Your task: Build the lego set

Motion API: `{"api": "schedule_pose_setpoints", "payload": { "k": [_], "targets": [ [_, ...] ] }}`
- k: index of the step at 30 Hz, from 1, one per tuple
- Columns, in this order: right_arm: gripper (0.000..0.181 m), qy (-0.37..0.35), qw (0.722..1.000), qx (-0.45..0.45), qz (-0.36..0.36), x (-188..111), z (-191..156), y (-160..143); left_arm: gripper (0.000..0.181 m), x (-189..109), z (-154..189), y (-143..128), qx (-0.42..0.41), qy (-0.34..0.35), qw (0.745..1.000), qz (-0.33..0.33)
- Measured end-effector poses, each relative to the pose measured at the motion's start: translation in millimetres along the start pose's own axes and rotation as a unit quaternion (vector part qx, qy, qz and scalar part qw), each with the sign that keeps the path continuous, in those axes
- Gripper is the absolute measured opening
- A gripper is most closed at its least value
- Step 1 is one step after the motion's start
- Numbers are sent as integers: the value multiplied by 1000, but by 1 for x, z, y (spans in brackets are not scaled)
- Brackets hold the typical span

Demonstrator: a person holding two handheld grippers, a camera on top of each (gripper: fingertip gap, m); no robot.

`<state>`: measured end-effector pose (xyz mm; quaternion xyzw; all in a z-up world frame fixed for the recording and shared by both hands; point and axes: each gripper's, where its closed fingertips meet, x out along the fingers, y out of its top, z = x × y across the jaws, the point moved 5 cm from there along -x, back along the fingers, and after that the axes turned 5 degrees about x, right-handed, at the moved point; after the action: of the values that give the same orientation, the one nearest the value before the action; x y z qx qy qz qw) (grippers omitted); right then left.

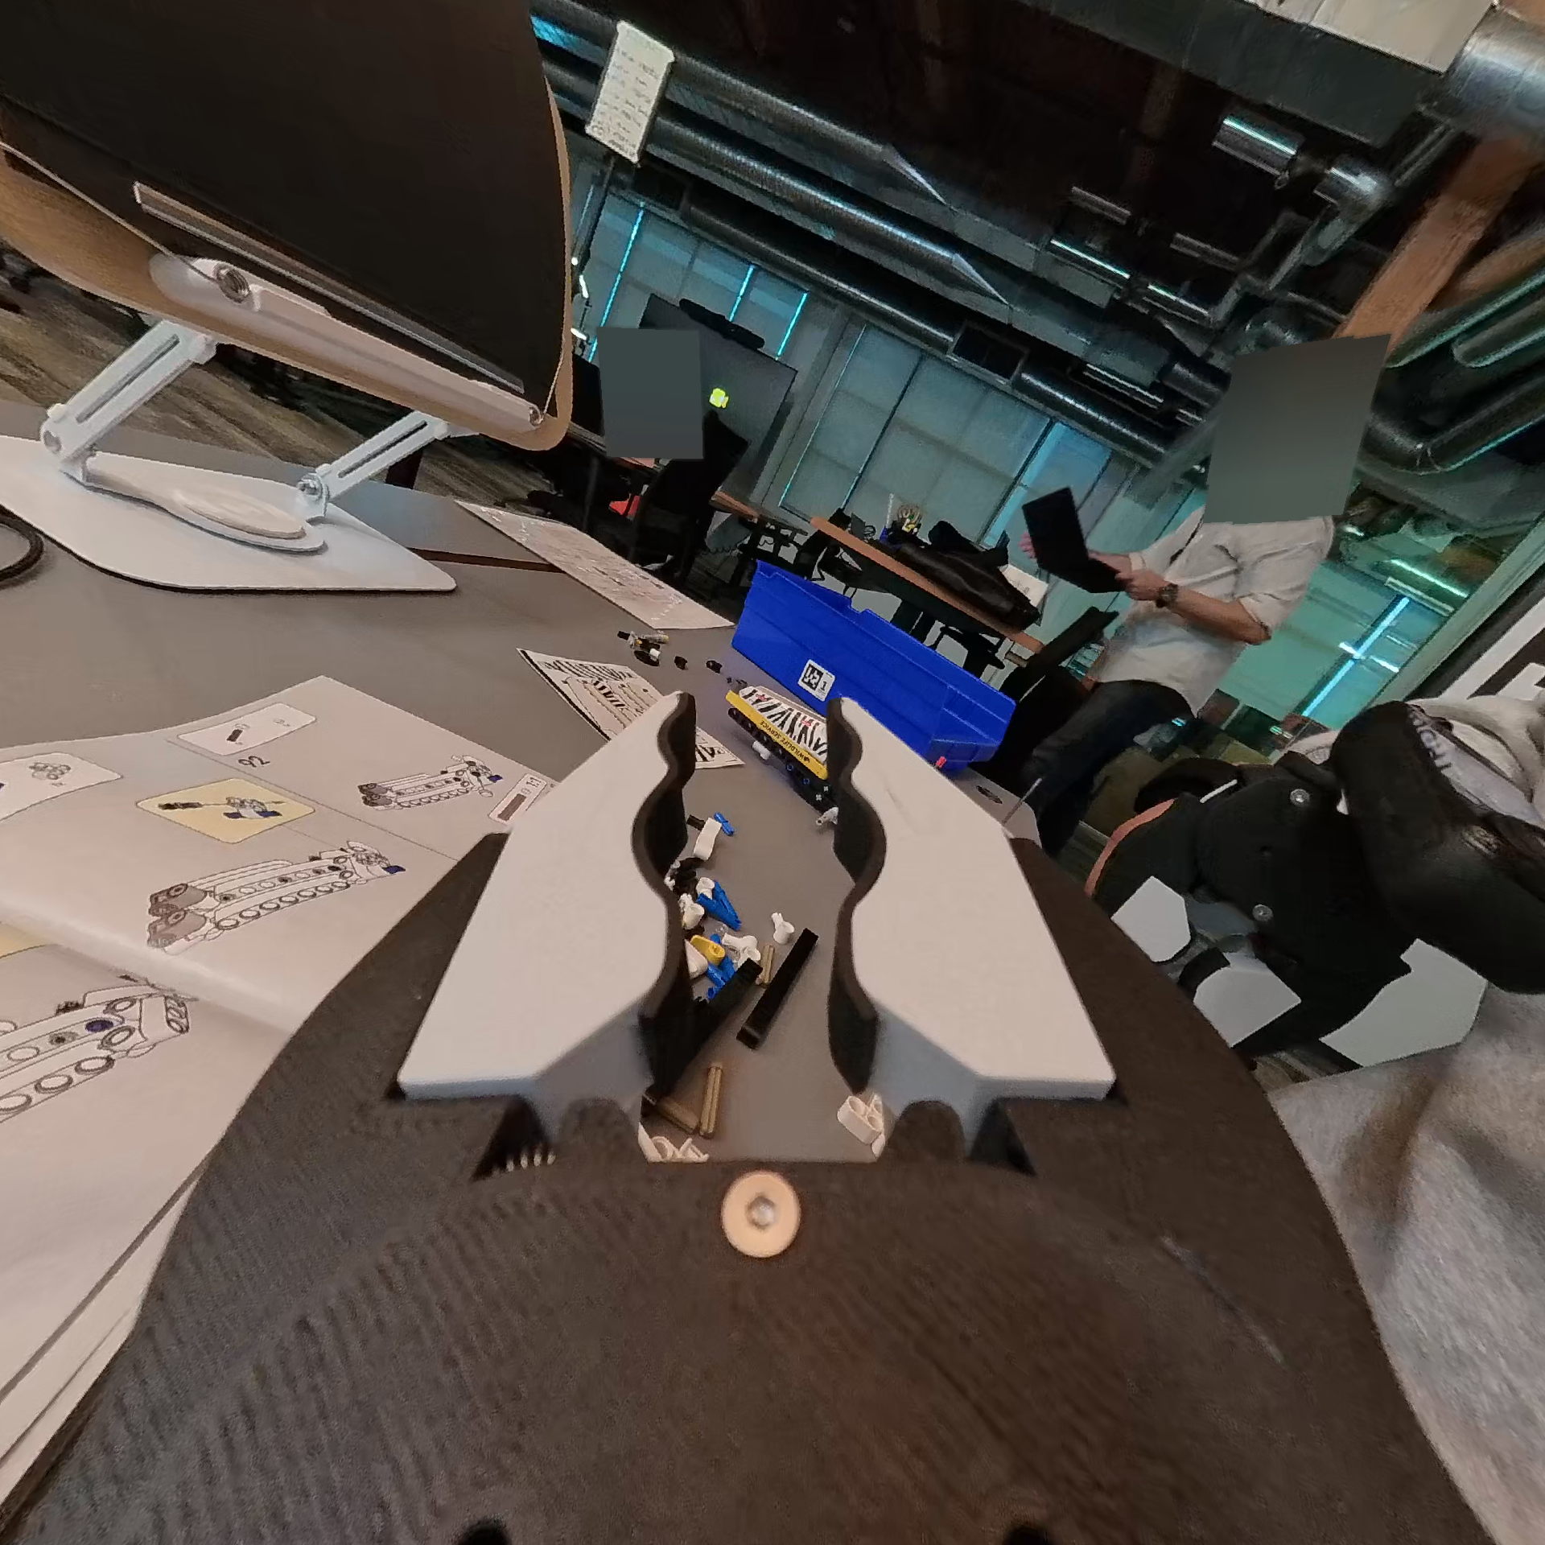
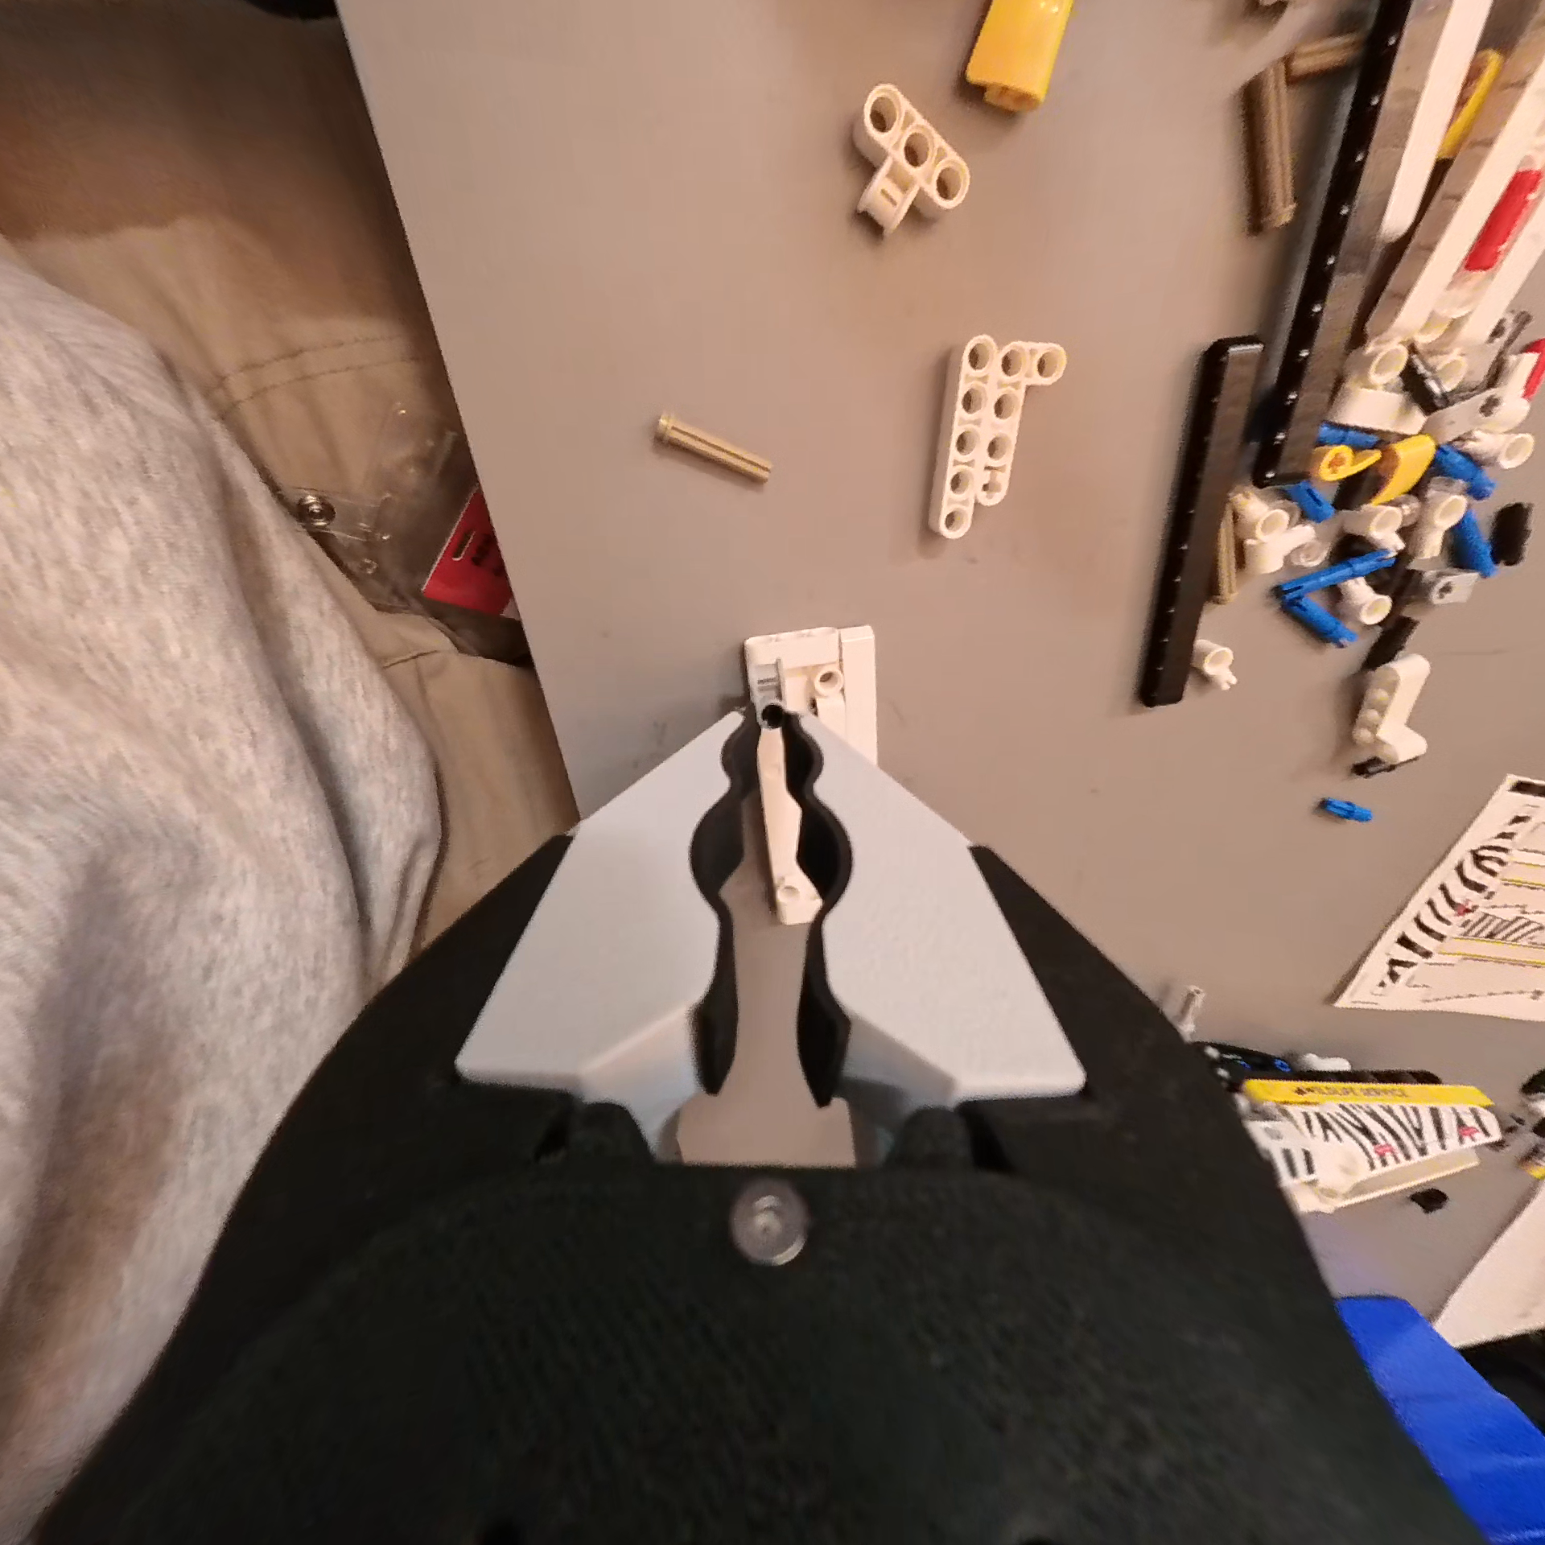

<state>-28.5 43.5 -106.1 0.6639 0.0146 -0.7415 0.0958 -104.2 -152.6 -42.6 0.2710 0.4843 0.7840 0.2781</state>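
My left gripper is open and empty, and hovers over a pile of small blue, white, black and yellow lego pieces on the grey table. My right gripper is shut on a white lego assembly. Its long white beam lies between the fingers, and its blocky white end sticks out past the tips, near the table's edge. A yellow and zebra-striped sub-assembly lies beyond the pile; it also shows in the right wrist view. The right gripper shows at the right of the left wrist view.
The open instruction booklet lies at left, with a tablet on a stand behind it. A blue bin stands at the back. Loose white beams, a tan axle, a long black beam and a sticker sheet lie on the table.
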Motion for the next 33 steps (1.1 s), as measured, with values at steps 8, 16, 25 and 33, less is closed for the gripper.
{"api": "schedule_pose_setpoints", "payload": {
  "k": [8,16,25,33],
  "targets": [
    [4,10,1000,17,-2,0,1,1,31,0,0,0,-1,0,1000,0],
    [4,19,999,32,-8,-1,2,2,31,0,0,0,-2,-1,1000,-1],
    [0,21,999,36,-20,9,-2,-2,31,0,0,0,-2,0,1000,-1],
    [0,-13,999,46,24,-10,8,3,31,0,0,1,-6,-4,1000,2]
  ]
}}
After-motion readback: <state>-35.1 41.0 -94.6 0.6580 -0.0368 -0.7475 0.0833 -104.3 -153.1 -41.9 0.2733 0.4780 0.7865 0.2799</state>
